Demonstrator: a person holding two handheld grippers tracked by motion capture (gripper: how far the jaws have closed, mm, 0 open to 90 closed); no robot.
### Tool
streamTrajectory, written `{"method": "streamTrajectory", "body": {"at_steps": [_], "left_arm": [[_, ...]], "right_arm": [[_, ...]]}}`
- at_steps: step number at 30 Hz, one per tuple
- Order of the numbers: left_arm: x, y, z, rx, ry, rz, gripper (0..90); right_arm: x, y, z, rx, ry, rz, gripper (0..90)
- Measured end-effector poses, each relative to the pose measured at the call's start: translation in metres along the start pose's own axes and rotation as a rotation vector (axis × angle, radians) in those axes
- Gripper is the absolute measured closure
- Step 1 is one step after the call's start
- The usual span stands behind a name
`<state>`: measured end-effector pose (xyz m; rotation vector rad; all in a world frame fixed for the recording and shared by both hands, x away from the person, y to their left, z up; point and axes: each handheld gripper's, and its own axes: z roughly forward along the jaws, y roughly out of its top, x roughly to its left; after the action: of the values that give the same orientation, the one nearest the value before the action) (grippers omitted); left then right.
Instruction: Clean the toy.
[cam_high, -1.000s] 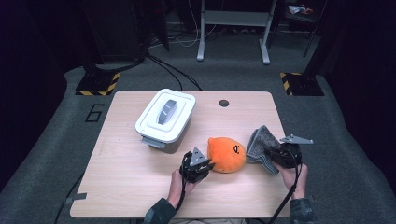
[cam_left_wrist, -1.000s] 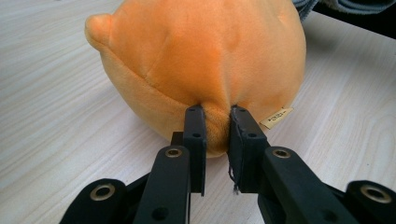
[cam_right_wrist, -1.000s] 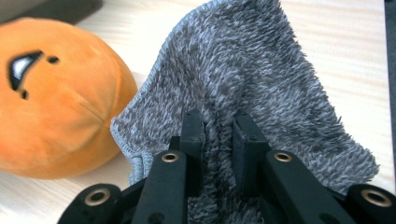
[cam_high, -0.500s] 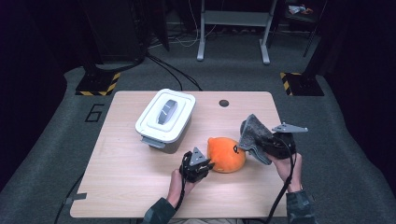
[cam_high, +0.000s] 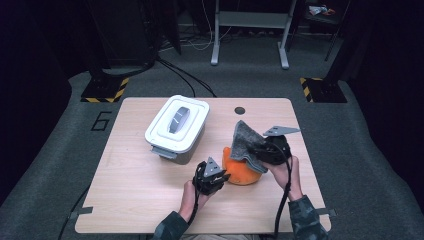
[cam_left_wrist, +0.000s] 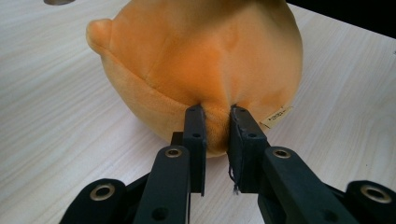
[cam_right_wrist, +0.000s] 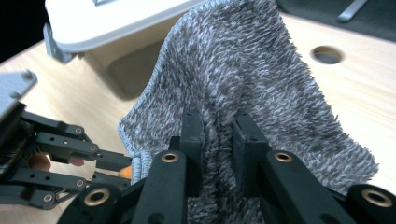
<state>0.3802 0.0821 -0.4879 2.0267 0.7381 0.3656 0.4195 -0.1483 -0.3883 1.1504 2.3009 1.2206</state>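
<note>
An orange plush toy (cam_high: 241, 171) lies on the wooden table (cam_high: 130, 190) near the front. My left gripper (cam_high: 220, 176) is at the toy's left side, shut on a pinch of its orange fabric (cam_left_wrist: 215, 122). My right gripper (cam_high: 255, 149) holds a grey fluffy cloth (cam_high: 246, 140) above the toy's right side; its jaws are shut on the cloth (cam_right_wrist: 243, 93), which drapes over the toy's top. In the right gripper view the left gripper (cam_right_wrist: 122, 171) sits low at the left, and the cloth hides most of the toy.
A white lidded plastic box (cam_high: 176, 128) with a grey handle stands at the table's back left, close behind the left gripper. A round cable hole (cam_high: 240, 110) sits near the far edge. Dark floor with stands surrounds the table.
My right gripper has carried the grey cloth up and to the left, from beside the toy to over it. The left gripper and toy have stayed put.
</note>
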Motion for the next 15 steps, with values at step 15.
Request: {"method": "streamTrajectory", "body": {"at_steps": [15], "left_arm": [[0.002, -0.003, 0.005, 0.005, 0.014, 0.027, 78.0]], "right_arm": [[0.016, -0.014, 0.056, 0.133, -0.022, -0.077, 77.8]]}}
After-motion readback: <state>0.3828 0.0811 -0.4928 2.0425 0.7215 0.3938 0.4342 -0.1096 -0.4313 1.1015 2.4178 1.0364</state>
